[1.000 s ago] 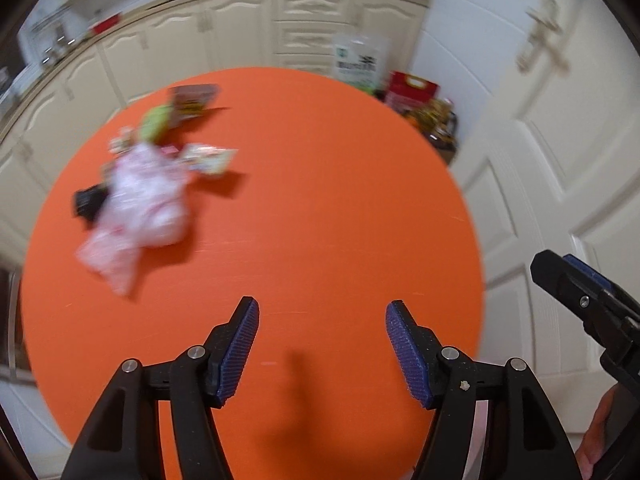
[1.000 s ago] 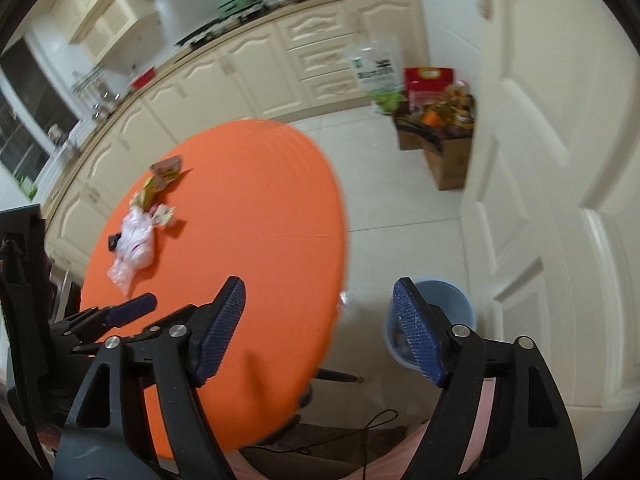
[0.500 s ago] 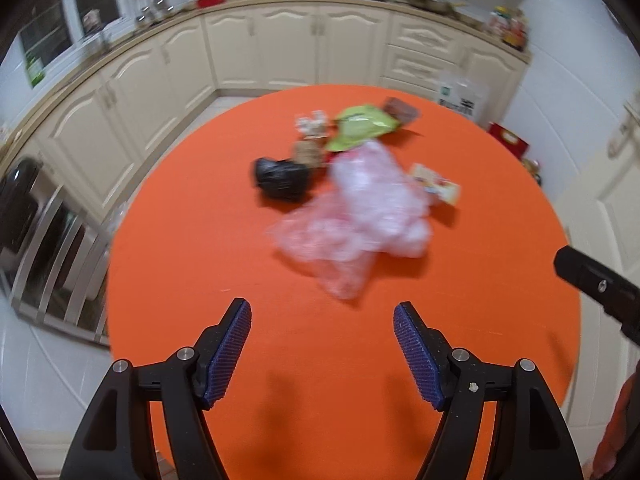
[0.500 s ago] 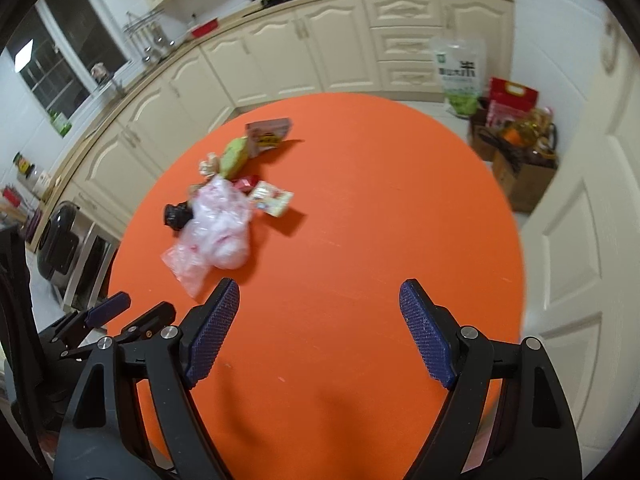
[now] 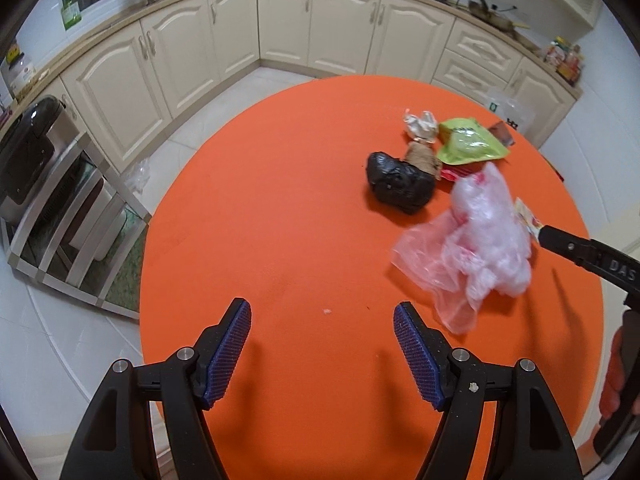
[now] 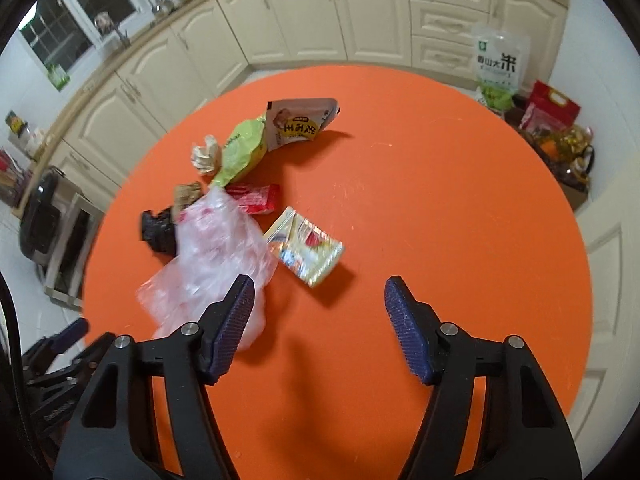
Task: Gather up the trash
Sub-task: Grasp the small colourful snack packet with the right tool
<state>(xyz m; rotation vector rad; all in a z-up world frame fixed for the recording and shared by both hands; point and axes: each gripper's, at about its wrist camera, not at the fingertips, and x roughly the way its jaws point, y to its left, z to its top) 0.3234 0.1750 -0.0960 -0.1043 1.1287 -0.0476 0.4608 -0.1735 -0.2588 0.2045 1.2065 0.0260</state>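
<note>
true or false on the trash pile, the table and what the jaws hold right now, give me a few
1. The table is orange. True.
2. The left gripper holds the black bag. False: nothing is between its jaws.
3. The green packet lies beside the crumpled tissue. True.
4. The pink plastic bag hangs off the table's edge. False: it lies on the tabletop.
5. The right gripper grips the foil sachet. False: its jaws are closing, with nothing between them.

The pink plastic bag (image 6: 208, 256) smears with blur and covers part of the black bag (image 6: 158, 230) and the brown wrapper (image 6: 187, 192). In the left wrist view, the right gripper (image 5: 592, 256) runs off the frame's edge, jaws unseen. Print on the silver sachet (image 6: 306, 250) is too blurred to read.
</note>
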